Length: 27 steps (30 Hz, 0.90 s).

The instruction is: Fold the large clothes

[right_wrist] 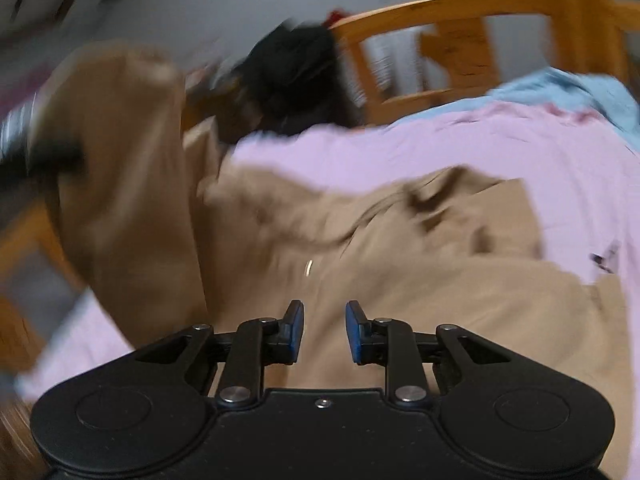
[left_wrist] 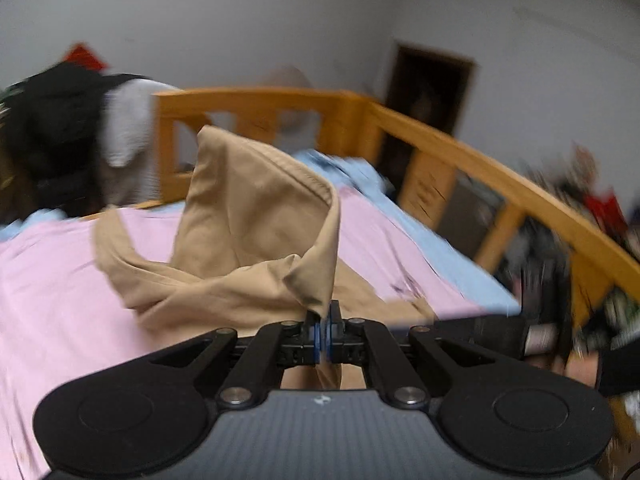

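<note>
A tan garment [left_wrist: 256, 216] lies on the pink sheet [left_wrist: 52, 280] of a bed. My left gripper [left_wrist: 325, 320] is shut on a fold of it, and the pinched cloth stands up in a peak ahead of the fingers. In the right wrist view the same tan garment [right_wrist: 440, 280] spreads across the pink sheet [right_wrist: 400, 148], with one part hanging raised at the left [right_wrist: 120, 152], blurred. My right gripper [right_wrist: 324, 312] hovers just over the cloth, open, with nothing between its blue pads.
A wooden bed rail [left_wrist: 460, 144] [right_wrist: 460, 44] runs along the far side and head of the bed. A pile of dark clothes [left_wrist: 56, 120] [right_wrist: 296, 76] sits by the rail. A light blue blanket [left_wrist: 420, 224] [right_wrist: 560, 88] edges the sheet. A dark door [left_wrist: 428, 88] is behind.
</note>
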### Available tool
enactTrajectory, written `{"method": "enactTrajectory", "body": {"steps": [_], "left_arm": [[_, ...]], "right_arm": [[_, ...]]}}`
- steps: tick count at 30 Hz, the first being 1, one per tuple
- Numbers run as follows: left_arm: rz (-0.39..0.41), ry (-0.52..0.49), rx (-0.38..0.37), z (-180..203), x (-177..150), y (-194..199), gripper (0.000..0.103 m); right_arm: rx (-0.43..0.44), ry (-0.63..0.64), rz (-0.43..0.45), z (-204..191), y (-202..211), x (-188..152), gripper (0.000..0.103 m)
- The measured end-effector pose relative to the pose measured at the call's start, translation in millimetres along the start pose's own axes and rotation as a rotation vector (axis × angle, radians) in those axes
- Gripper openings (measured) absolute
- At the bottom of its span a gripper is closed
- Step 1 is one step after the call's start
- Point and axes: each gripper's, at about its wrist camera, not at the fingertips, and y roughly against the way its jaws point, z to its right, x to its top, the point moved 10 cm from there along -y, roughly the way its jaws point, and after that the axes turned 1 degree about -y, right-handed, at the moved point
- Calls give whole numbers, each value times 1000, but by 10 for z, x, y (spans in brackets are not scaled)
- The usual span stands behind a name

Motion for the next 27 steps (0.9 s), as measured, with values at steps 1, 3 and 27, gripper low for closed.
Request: {"method": "enactTrajectory", "body": {"steps": [1,3,27], "left_arm": [[-27,-30,-18,119,2,-73,0],[-97,-91,-59,368,17,-297,0],[-253,-268,-229,1721,-727,-1667,0]], "right_arm": [[28,-62,24,69,112,108,26],[85,-174,83,210,366,314,29],[-123,-294,12,1407,709,220,10]]}}
